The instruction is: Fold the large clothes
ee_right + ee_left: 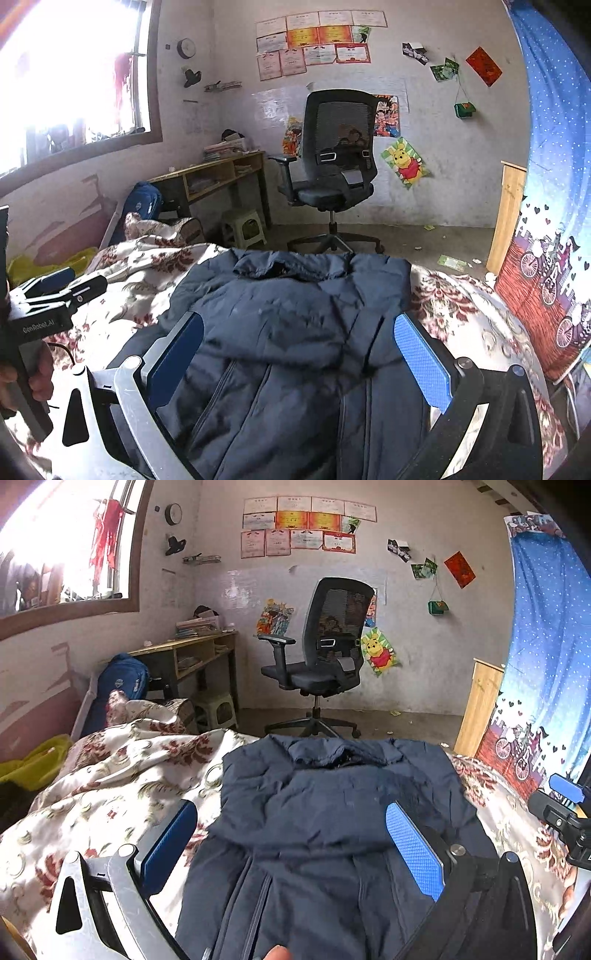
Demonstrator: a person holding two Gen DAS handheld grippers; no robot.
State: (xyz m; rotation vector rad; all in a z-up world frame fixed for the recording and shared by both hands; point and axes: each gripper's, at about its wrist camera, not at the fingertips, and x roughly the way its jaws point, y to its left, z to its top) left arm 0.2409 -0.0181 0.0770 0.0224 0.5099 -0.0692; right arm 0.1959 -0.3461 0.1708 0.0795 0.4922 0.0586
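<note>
Navy padded jacket (332, 812) spread flat on flowered bedspread (110, 775); probably soft, bulky, light, springy. Left gripper (291, 842) and right gripper (299, 354) both gaping, empty. Best pinched at hem corners.

- Jacket (332, 812): dark navy, plain, no print.
- Bed cover (110, 775): cream w/ dark red flowers & pale green scrolls.
- Left gripper (291, 845) fingers (413, 849): blue, dotted texture; frame silver one side, black the other.
- Right gripper (299, 358): same blue, silver, black.
- Curtain (554, 147): blue w/ white dots up top; red brick, bikes, hearts lower down.
- Chair (328, 642): black mesh.
- Backpack (122, 681): blue.
- Stool (243, 227): pale green.
- Desk (221, 173): light wood.
</note>
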